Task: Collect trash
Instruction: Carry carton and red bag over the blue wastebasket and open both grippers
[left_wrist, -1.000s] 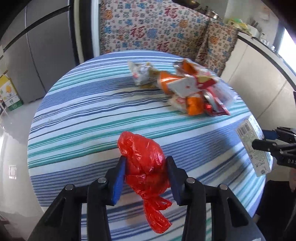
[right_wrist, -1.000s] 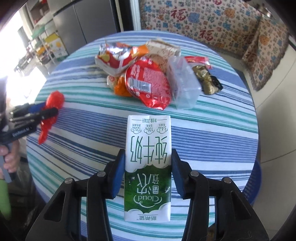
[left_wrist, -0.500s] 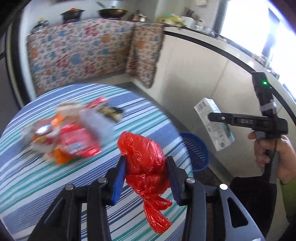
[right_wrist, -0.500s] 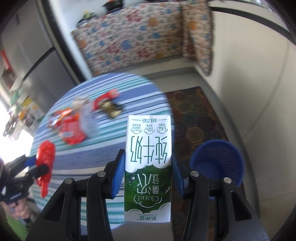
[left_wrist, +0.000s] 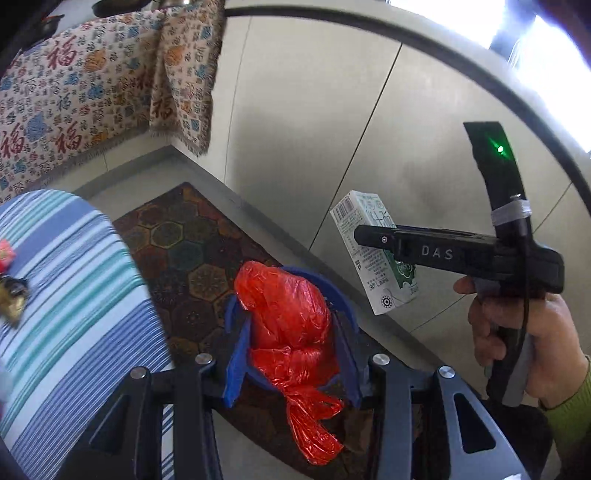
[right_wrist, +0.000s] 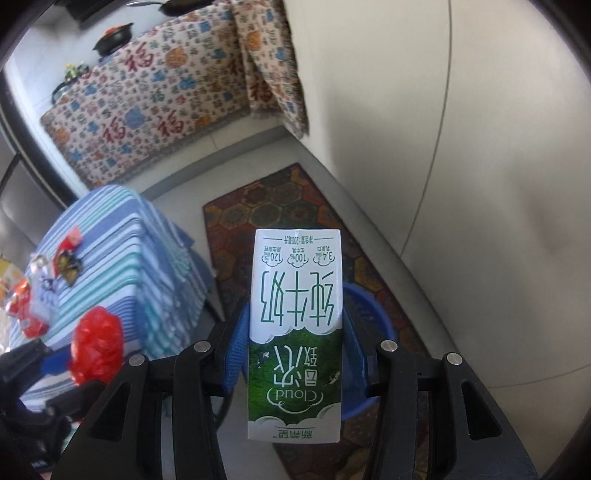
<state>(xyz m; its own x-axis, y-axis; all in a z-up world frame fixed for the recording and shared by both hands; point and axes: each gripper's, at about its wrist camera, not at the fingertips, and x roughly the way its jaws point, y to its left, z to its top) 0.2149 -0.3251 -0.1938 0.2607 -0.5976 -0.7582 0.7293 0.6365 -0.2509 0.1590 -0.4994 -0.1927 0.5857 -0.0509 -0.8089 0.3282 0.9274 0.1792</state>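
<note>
My left gripper is shut on a crumpled red plastic bag and holds it over the blue trash bin on the floor. My right gripper is shut on a green and white milk carton, held above the same blue bin. The carton and the right gripper also show in the left wrist view, to the right of the bag. The red bag shows at lower left in the right wrist view.
The round table with a striped cloth stands to the left, with several wrappers on it. A patterned rug lies under the bin. A grey cabinet wall runs behind, and a patterned cloth hangs further back.
Both grippers have swung away from the table towards the floor. The blue bin now sits right under the red bag and the carton.
</note>
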